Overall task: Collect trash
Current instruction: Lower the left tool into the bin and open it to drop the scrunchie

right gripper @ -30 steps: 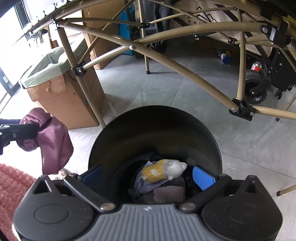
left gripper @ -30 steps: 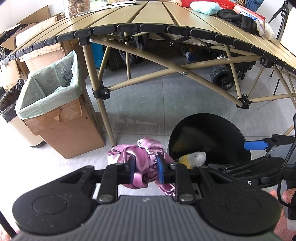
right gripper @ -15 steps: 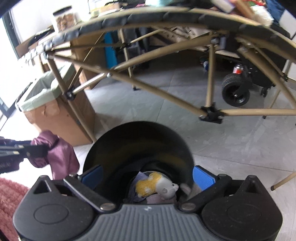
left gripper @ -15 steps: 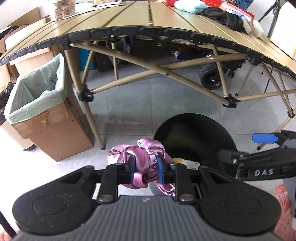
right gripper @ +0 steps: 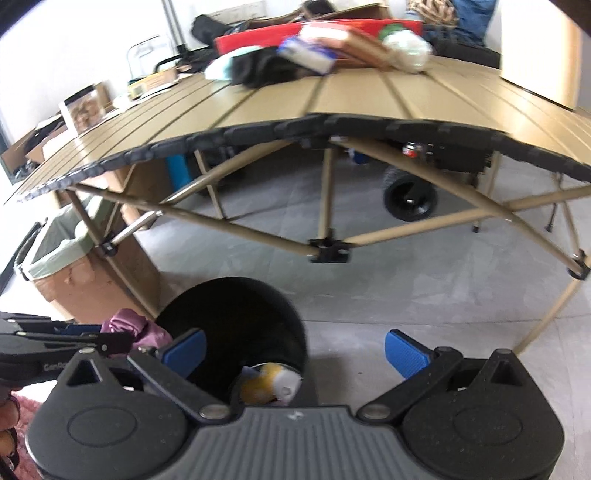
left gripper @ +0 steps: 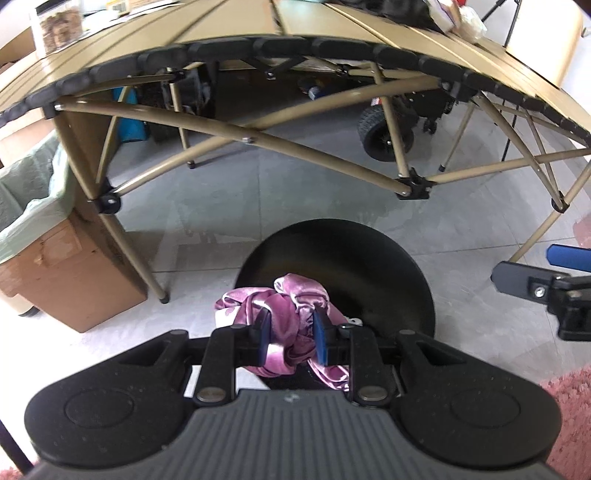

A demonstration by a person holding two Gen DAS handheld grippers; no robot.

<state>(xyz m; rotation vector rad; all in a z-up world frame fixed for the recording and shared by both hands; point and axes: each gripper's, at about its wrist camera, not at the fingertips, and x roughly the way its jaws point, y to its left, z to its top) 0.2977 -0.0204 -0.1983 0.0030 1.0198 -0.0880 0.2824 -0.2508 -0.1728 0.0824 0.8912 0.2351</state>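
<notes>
My left gripper (left gripper: 290,332) is shut on a crumpled purple satin cloth (left gripper: 280,306) and holds it over the near rim of a round black bin (left gripper: 340,258) on the floor. The cloth also shows in the right wrist view (right gripper: 129,328), beside the bin (right gripper: 236,317). My right gripper (right gripper: 295,352) is open and empty, above the bin's right side. A yellow and white soft item (right gripper: 269,382) lies inside the bin. The right gripper's finger (left gripper: 569,256) shows at the right edge of the left wrist view.
A tan folding table (left gripper: 258,26) with crossed legs (left gripper: 410,188) stands just beyond the bin. A cardboard box lined with a green bag (left gripper: 33,206) stands at the left. A pink rug (left gripper: 569,406) lies at the near right. Boxes and clothes clutter the tabletop (right gripper: 314,48).
My left gripper moved right with the cloth, from beside the bin to over its rim. My right gripper rose and drew back to the right, so the tabletop now shows.
</notes>
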